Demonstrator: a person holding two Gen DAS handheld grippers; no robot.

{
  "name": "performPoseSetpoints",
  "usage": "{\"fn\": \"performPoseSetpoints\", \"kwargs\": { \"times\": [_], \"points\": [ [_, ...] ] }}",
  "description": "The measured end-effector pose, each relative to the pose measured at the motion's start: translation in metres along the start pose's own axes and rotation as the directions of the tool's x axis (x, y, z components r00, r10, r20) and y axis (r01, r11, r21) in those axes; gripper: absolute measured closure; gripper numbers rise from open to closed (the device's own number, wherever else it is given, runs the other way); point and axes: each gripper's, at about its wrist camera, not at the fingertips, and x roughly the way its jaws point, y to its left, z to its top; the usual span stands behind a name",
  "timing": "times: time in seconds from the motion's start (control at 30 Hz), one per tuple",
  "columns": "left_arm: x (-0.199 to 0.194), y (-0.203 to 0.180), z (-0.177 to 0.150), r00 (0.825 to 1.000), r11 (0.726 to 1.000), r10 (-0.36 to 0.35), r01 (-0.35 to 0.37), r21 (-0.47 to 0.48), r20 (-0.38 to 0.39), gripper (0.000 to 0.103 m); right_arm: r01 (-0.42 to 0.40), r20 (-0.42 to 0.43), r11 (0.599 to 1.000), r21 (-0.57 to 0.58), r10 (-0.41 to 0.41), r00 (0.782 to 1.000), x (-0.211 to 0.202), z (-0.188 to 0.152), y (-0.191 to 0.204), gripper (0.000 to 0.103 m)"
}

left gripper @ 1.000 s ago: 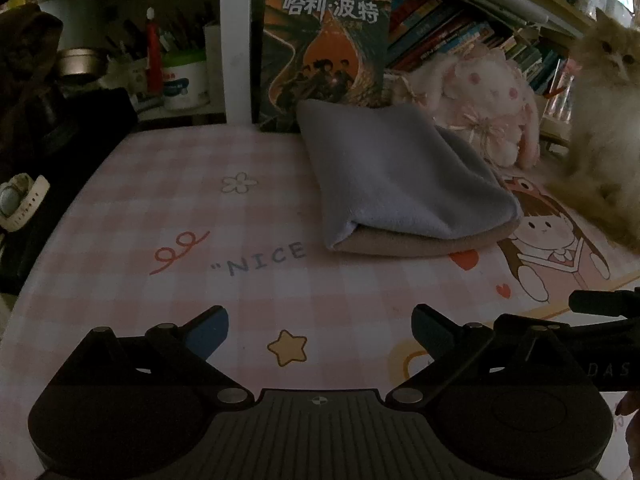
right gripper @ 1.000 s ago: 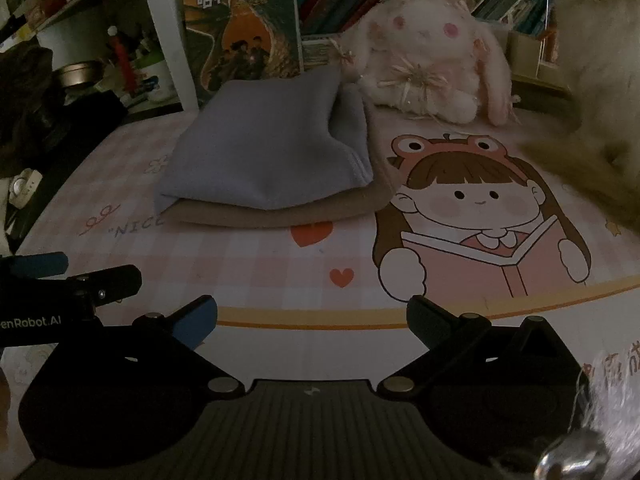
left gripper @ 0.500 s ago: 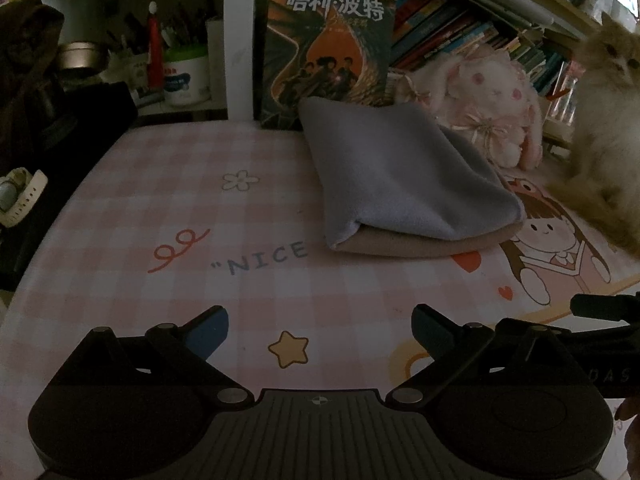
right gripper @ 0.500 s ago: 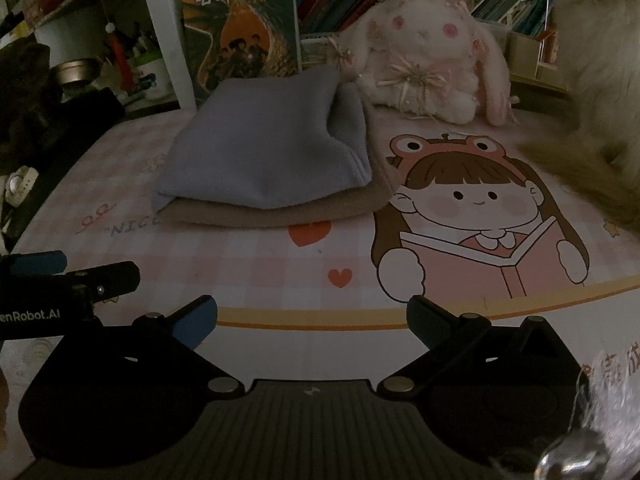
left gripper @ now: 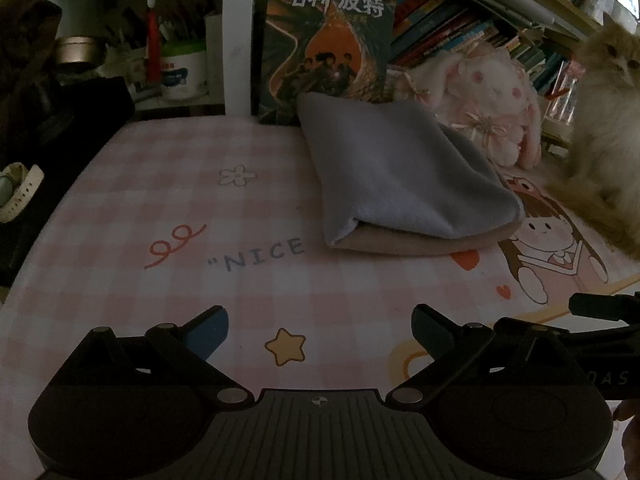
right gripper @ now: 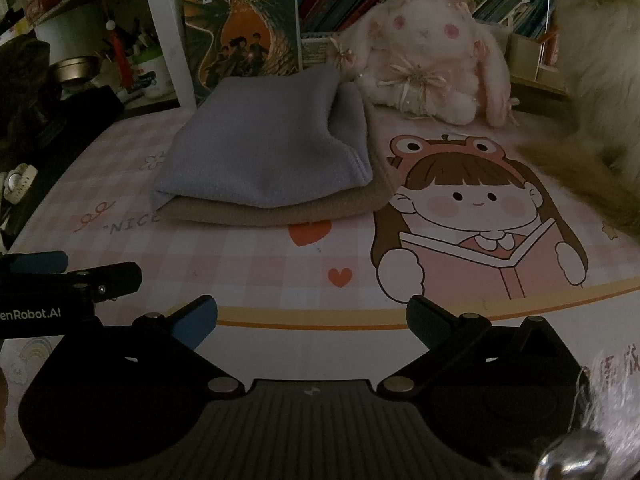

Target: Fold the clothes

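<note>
A folded grey-blue garment [left gripper: 400, 176] lies on top of a folded beige garment [left gripper: 416, 242] at the back of the pink checked mat [left gripper: 200, 208]. The same stack shows in the right wrist view, grey-blue garment [right gripper: 264, 152] over beige garment [right gripper: 288, 210]. My left gripper [left gripper: 320, 326] is open and empty, well short of the stack, above the star print. My right gripper [right gripper: 312, 318] is open and empty, near the mat's front edge. Each gripper sees the other at the side of its view.
A plush rabbit [right gripper: 424, 56] and a standing book [right gripper: 244, 20] sit just behind the stack. A fluffy cat [left gripper: 608, 120] sits at the right on the mat. Shelves with books and jars line the back. A watch [left gripper: 18, 190] lies at the left edge.
The left gripper's view has shifted slightly, and the stack sits a little further right and lower in it. Both grippers stay open and empty; the clothes have not moved.
</note>
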Motion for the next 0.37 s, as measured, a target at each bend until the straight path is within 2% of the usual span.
{"fn": "performPoseSetpoints", "kwargs": {
  "times": [0.37],
  "points": [
    [-0.0025, -0.0004, -0.0015, 1.0, 1.0, -0.008, 0.008, 0.007, 0.016, 0.004, 0.002, 0.002, 1.0, 0.004, -0.002, 1.0, -0.0005, 0.0, -0.0013, 0.001]
  ]
}}
